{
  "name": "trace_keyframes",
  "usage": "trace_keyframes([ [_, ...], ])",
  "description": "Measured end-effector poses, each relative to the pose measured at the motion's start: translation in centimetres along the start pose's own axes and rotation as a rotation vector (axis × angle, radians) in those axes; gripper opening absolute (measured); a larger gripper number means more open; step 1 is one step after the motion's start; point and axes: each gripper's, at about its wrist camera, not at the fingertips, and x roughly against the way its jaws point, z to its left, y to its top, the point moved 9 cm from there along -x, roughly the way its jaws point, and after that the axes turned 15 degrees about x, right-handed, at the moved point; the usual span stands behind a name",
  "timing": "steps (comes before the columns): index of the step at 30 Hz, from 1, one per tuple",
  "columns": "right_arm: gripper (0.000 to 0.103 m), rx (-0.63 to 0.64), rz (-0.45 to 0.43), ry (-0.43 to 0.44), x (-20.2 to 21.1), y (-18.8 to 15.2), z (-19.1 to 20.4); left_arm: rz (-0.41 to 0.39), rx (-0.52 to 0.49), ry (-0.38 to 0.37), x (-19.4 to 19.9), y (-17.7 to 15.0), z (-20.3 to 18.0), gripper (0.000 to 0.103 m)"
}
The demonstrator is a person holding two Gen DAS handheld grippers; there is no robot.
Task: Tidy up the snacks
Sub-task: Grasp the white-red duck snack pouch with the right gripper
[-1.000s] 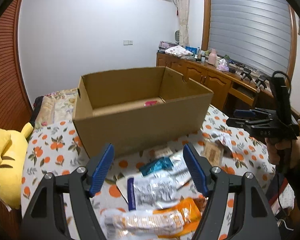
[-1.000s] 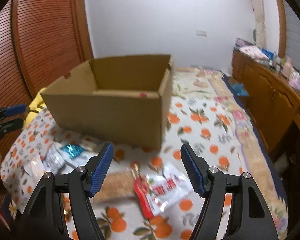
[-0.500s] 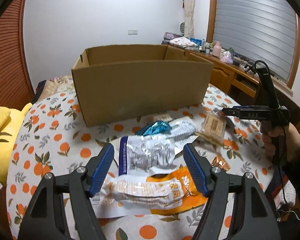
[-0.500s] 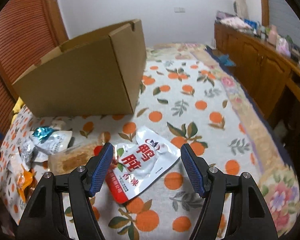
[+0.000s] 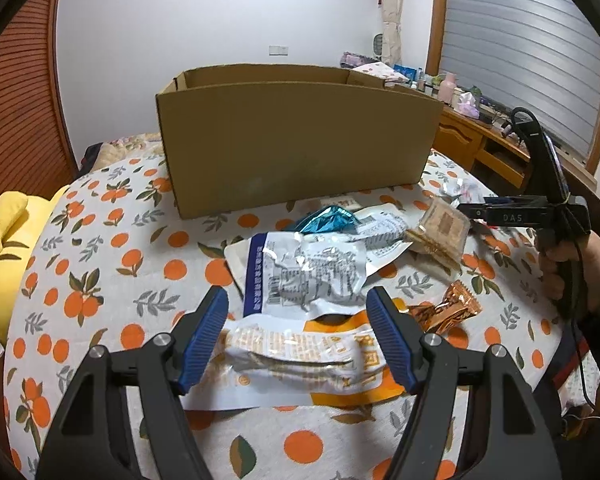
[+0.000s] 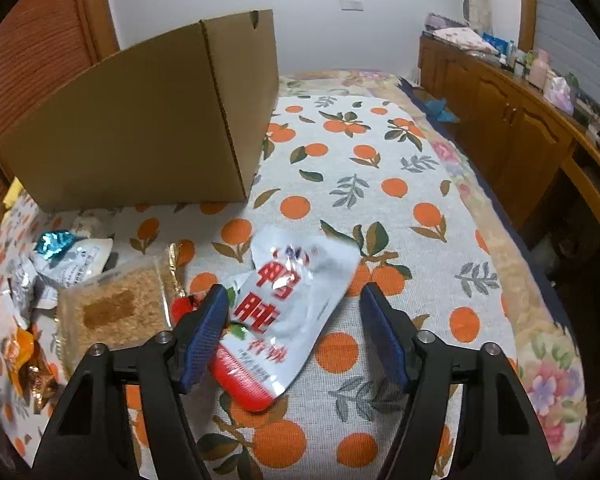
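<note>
An open cardboard box stands on the orange-print cloth; it also shows in the right wrist view. My left gripper is open, low over an orange-and-white snack bag, with a silver-and-blue pouch just beyond. My right gripper is open around a red-and-white pouch lying flat. A clear pack of brown crackers lies to its left, also in the left wrist view. The right gripper shows in the left wrist view.
A teal foil candy, white pouch and copper-wrapped candy lie among the snacks. A yellow plush sits at the left edge. Wooden cabinets run along the right. A slatted wooden door stands behind the box.
Both grippers have dropped lower and closer to the snacks. The right gripper now straddles the red-and-white pouch; the left one hangs over the orange-and-white bag. The box inside is no longer visible.
</note>
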Motion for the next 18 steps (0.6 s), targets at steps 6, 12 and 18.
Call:
trace_keyframes([
  [6,0.043,0.025,-0.005,-0.009,0.1,0.1,0.2,0.017,0.008,0.019,0.1,-0.9,0.9,0.072],
  [12,0.040,0.007,-0.011,0.000,0.2,0.1,0.1,0.017,0.029,0.045,0.5,-1.1,2.5,0.073],
  [18,0.040,0.009,-0.011,-0.003,0.3,0.1,0.1,0.046,0.060,0.052,-0.4,-1.2,3.8,0.073],
])
